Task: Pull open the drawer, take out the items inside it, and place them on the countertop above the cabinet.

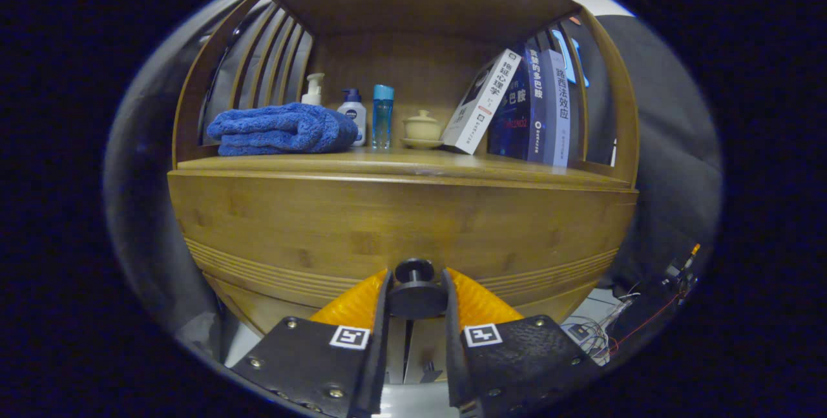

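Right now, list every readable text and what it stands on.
"拖延心理学": spine of the tilted white book.
"的多巴胺": dark blue book; upper characters blurred.
"路西法效应": pale blue book.
Bottle labels: too small.
The hand-held gripper fingers clamp the drawer knob, which bears no text.

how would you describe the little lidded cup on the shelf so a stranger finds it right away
Start at the wooden cabinet's open shelf, above the drawer knob that the hand-held gripper has its fingers closed around. Midway along it, between the slim blue bottle and the leaning books, sits the lidded cup. It alone is cream, squat, and on a saucer.
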`<state>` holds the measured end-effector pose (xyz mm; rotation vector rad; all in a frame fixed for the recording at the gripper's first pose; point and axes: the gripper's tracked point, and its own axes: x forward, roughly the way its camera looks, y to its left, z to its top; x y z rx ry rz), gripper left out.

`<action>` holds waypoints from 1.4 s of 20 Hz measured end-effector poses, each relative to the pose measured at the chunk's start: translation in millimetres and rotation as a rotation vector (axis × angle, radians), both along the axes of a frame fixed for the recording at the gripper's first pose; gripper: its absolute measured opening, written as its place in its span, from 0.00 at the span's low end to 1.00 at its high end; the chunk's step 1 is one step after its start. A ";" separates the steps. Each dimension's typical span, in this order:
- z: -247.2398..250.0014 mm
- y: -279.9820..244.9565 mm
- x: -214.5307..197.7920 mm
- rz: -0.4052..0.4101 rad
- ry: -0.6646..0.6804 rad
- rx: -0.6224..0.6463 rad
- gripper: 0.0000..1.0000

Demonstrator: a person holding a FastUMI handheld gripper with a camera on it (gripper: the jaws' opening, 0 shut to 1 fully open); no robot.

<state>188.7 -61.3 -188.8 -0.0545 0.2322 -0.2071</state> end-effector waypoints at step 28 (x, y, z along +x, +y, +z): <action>6.6 0.6 -5.2 0.020 -0.018 -0.016 0.39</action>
